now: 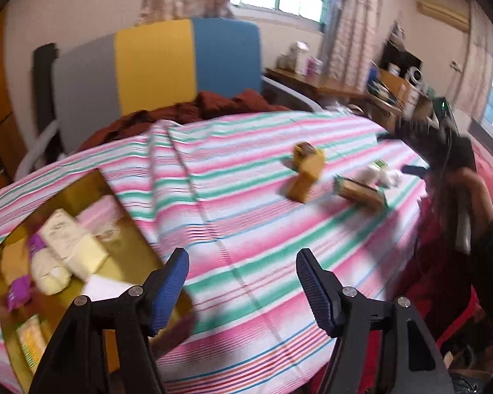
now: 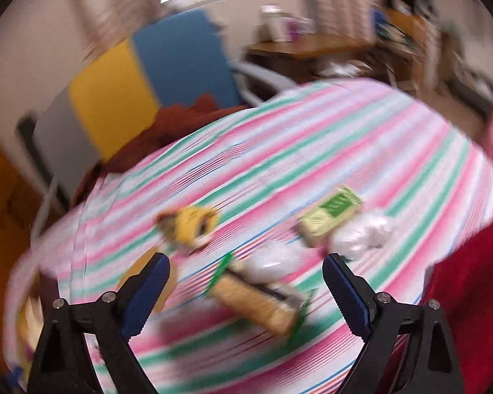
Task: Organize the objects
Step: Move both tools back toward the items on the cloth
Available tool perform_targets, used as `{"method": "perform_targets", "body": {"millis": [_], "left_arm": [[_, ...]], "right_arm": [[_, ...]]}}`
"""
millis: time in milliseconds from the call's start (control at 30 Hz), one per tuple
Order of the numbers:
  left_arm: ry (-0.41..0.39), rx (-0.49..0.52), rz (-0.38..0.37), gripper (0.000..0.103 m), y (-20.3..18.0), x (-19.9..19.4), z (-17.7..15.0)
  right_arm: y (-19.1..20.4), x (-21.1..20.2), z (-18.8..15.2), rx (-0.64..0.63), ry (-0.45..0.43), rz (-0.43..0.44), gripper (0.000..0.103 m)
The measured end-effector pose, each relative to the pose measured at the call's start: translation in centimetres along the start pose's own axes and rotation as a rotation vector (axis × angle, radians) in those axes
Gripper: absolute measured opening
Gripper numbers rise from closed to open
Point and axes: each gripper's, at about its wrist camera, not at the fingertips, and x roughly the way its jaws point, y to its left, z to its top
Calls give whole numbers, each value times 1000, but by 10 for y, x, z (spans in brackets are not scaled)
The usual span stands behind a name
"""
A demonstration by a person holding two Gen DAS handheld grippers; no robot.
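Just then my right tool (image 2: 246, 292) hung wide open and empty over the biscuit packet (image 2: 258, 305), which lay near me on the striped table (image 2: 345, 138), left of the green box (image 2: 330, 218). It looked light, crinkly and crushable, so I judged its long sides the best hold. My left tool (image 1: 243, 290), also open and empty, hovered beside the yellow box (image 1: 134, 229).

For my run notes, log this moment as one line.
left gripper: open, empty | right gripper: open, empty | snack packets: loose on striped cloth
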Motion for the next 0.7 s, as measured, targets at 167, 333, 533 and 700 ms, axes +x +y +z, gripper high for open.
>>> {"method": "perform_targets", "body": {"millis": [167, 333, 533, 700], "left_arm": [[61, 48, -67, 71, -28, 30, 11], [112, 72, -124, 71, -52, 61, 27], [153, 84, -218, 70, -88, 101, 59], [195, 117, -287, 70, -124, 131, 82]], "right_arm": [[-42, -4, 7, 250, -41, 144, 101], [-35, -6, 9, 220, -45, 213, 102], [-37, -14, 4, 244, -90, 286, 103], [-47, -23, 0, 303, -151, 346, 103]]}}
